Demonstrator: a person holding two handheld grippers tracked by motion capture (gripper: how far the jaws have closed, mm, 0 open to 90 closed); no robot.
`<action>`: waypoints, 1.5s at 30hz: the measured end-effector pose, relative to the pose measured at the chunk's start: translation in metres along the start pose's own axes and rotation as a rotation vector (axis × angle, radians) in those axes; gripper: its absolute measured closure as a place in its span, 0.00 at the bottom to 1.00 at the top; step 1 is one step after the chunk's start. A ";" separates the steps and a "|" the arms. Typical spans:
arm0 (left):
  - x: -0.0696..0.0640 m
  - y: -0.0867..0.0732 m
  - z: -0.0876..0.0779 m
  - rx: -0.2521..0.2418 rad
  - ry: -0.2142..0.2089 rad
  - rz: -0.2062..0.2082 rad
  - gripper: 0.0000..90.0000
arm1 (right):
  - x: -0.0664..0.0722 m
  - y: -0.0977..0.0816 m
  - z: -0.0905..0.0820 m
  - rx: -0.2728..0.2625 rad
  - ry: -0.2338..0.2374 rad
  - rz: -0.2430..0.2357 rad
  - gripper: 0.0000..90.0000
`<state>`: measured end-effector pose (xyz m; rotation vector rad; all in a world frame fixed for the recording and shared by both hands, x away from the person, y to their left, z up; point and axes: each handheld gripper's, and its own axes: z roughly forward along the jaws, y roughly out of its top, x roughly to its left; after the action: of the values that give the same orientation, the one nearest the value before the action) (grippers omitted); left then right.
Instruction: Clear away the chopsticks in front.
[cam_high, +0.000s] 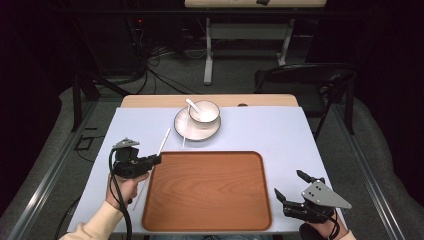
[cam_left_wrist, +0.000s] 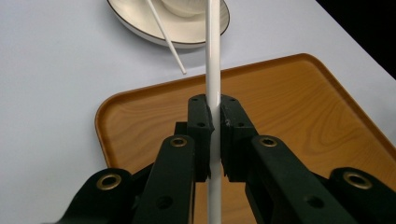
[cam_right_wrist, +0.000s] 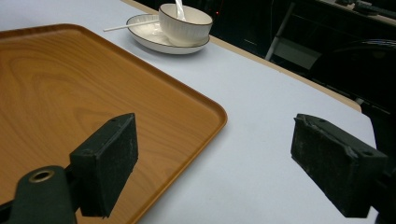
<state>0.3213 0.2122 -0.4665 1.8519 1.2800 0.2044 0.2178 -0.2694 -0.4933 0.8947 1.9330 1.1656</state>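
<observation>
The left gripper (cam_left_wrist: 213, 135) is clenched on a white chopstick (cam_left_wrist: 213, 60) at the left edge of the wooden tray (cam_high: 207, 187). The right gripper (cam_high: 290, 187) hangs released beside it. Beyond, a bowl (cam_high: 204, 112) sits on a plate (cam_high: 181, 125) on the tabletop (cam_high: 270, 135).

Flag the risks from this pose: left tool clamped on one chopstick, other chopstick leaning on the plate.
1. The left tool pinches the held chopstick mid-length on narrow pads; the smooth stick could pivot or slip.
2. Its far end reaches toward the plate, where the second chopstick rests on the rim; a swing may knock that off.
3. The bowl holds a spoon close by, which could also be bumped.
</observation>
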 end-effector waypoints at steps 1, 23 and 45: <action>0.000 -0.002 0.001 0.005 0.001 -0.005 0.94 | 0.000 0.000 0.000 0.000 0.001 -0.001 0.16; 0.018 -0.043 0.038 0.078 0.066 -0.148 0.93 | 0.000 0.000 -0.001 -0.003 -0.001 0.002 0.16; 0.021 -0.052 0.056 0.135 0.151 -0.182 0.93 | 0.000 0.001 0.002 -0.003 0.007 -0.001 0.16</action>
<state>0.3258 0.2047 -0.5452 1.8469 1.5927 0.1654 0.2192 -0.2682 -0.4931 0.8897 1.9364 1.1718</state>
